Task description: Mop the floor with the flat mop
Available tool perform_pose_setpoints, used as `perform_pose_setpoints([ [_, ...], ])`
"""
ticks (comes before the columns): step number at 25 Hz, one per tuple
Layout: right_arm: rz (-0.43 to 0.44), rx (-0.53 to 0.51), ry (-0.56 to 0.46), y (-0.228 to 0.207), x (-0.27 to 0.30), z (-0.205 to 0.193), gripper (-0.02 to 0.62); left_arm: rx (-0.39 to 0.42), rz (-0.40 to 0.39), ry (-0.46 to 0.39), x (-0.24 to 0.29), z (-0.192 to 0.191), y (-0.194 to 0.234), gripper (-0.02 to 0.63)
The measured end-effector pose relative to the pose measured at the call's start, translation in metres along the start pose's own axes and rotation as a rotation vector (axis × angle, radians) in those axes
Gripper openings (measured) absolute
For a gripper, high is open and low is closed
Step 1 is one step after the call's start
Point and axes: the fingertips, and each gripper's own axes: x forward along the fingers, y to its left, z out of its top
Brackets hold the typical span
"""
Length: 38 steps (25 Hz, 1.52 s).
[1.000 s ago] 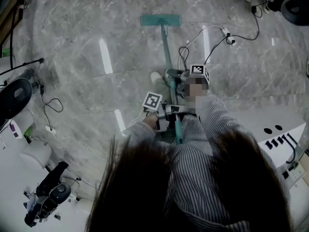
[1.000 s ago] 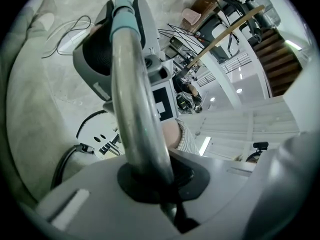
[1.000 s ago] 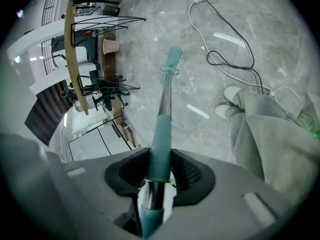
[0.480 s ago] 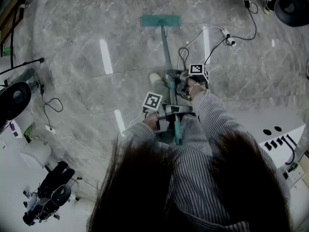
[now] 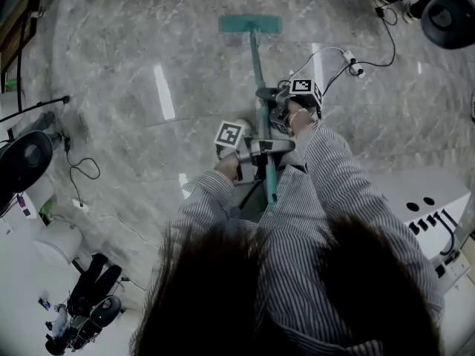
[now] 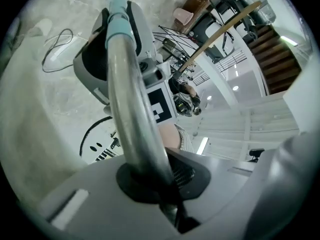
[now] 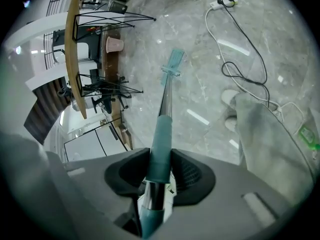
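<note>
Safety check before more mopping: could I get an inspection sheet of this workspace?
Surface: floor, grey marble, glossy; wetness not discernible.
Job's things: flat mop, head flat on the floor ahead.
Clutter: black equipment at lower left.
Grippers: left gripper shut on the handle; right gripper shut on it nearer the head.
Cables: white cable loose right of the handle; black cable at left.
Surroundings: white desk at right; wooden tables beyond.
</note>
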Motion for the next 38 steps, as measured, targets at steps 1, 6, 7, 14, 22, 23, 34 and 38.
perform_pose_setpoints([
  [1, 0.001, 0.002, -0.007, 0.008, 0.004, 0.011, 0.132, 0.009, -0.004, -0.005, 0.001, 0.012, -0.008, 0.021],
  [6, -0.011, -0.018, -0.021, 0.062, 0.015, 0.077, 0.132, 0.031, 0.023, -0.022, 0.023, 0.087, -0.042, 0.026],
  [7, -0.014, -0.024, -0.021, 0.072, 0.019, 0.094, 0.132, 0.034, 0.023, -0.030, 0.027, 0.104, -0.050, 0.026],
  [14, -0.038, -0.071, -0.041, 0.129, 0.026, 0.148, 0.133, 0.074, -0.008, -0.054, 0.046, 0.168, -0.088, 0.028],
  [22, -0.014, -0.076, -0.059, 0.181, 0.043, 0.231, 0.133, 0.096, 0.009, -0.077, 0.068, 0.253, -0.124, 0.029],
  [23, -0.012, -0.077, -0.059, 0.184, 0.044, 0.236, 0.133, 0.097, 0.016, -0.076, 0.070, 0.258, -0.125, 0.029],
  [34, -0.004, -0.073, -0.069, 0.179, 0.042, 0.245, 0.132, 0.085, 0.067, -0.076, 0.077, 0.269, -0.101, 0.015],
  [38, 0.002, -0.084, -0.064, 0.174, 0.045, 0.235, 0.132, 0.090, 0.066, -0.065, 0.068, 0.259, -0.099, 0.014],
])
